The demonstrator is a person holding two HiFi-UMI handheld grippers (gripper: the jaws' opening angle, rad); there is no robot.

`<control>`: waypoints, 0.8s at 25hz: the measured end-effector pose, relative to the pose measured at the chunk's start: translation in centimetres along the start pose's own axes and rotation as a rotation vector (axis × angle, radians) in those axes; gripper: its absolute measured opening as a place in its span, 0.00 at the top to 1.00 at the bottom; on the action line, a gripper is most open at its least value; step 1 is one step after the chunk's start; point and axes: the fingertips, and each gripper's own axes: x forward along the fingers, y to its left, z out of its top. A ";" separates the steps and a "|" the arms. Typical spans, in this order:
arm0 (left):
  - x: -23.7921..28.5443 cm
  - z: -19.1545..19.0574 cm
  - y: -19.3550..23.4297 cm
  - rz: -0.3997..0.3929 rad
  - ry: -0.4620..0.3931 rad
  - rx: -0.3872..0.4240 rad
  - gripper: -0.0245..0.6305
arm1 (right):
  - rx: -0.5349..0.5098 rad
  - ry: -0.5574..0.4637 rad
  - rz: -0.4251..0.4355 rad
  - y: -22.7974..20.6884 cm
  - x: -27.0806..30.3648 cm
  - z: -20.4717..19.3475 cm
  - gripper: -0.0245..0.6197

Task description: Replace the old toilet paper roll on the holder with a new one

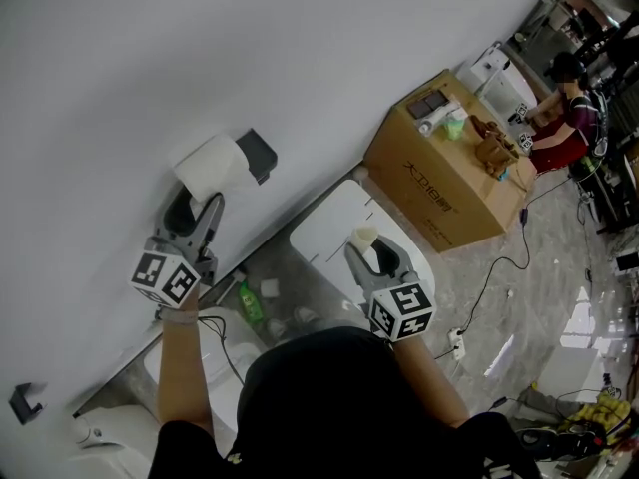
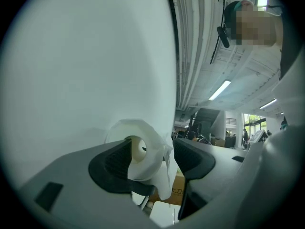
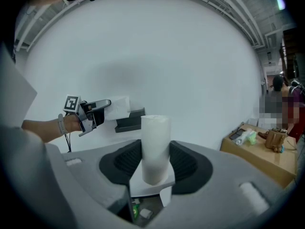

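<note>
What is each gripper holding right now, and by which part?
Right gripper clamps the thin white roll upright, jaws on its lower sides. Left gripper holds nothing: jaws apart around the bigger roll at the wall holder.

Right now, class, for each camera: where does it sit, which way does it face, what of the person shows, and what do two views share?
Head view: on the person's head, looking steeply down the wall; shows left hand-held gripper and right hand-held gripper.
Left gripper view: on the left hand-held gripper, facing the paper roll at the wall; its open jaws show.
Right gripper view: on the right one, facing the wall, clamping a white tube; the left hand shows.
Shared: all three show the paper roll.
</note>
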 end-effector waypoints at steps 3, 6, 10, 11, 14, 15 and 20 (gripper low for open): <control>-0.4 0.0 0.1 0.009 0.000 -0.001 0.54 | -0.002 -0.002 0.010 0.3 0.2 0.0 0.68; -0.7 0.1 0.0 0.012 0.008 0.002 0.54 | -0.004 -0.003 0.018 0.6 0.3 0.2 0.68; -1.8 0.4 0.2 0.038 -0.001 0.005 0.54 | -0.009 -0.006 0.037 1.2 0.6 0.4 0.68; -2.1 0.5 0.3 0.047 -0.005 0.004 0.54 | -0.011 -0.006 0.043 1.3 0.8 0.4 0.68; -3.5 0.6 0.3 0.073 -0.010 0.002 0.54 | -0.018 -0.007 0.068 2.2 1.2 0.5 0.68; -4.1 0.6 0.3 0.082 -0.014 -0.002 0.54 | -0.022 -0.008 0.079 2.6 1.4 0.6 0.68; -7.4 0.8 0.3 0.123 -0.052 -0.058 0.58 | -0.040 -0.011 0.142 4.9 2.5 1.0 0.68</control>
